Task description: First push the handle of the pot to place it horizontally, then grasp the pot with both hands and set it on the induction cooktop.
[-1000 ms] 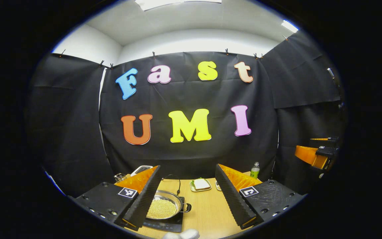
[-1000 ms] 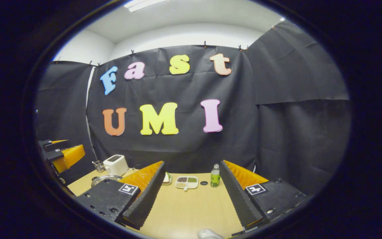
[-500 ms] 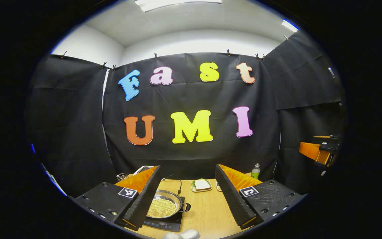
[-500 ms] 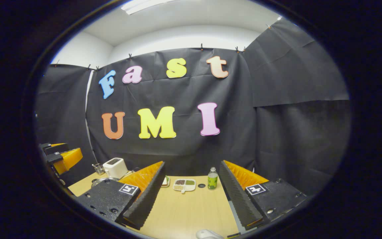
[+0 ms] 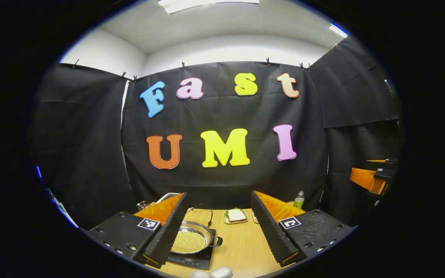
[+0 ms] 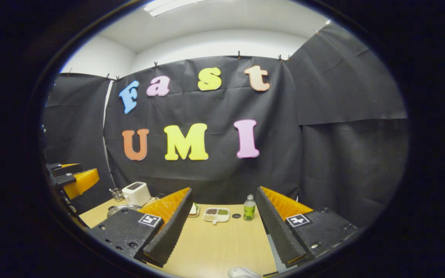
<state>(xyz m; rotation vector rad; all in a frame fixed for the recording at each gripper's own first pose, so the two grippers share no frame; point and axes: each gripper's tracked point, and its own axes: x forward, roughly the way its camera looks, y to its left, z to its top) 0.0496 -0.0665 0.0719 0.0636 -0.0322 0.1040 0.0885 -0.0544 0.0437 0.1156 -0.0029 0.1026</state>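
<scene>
pot [image 5: 191, 241] on induction cooktop [image 5: 191, 261], short handle [image 5: 217, 242] pointing right

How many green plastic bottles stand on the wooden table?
1. The green plastic bottle stands upright near the far edge of the light wooden table, right of the divided white snack tray. Others may be hidden behind the gripper fingers.

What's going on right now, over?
Both grippers open, left and right, holding nothing. Pot sits on cooktop. Nothing in the way.
</scene>
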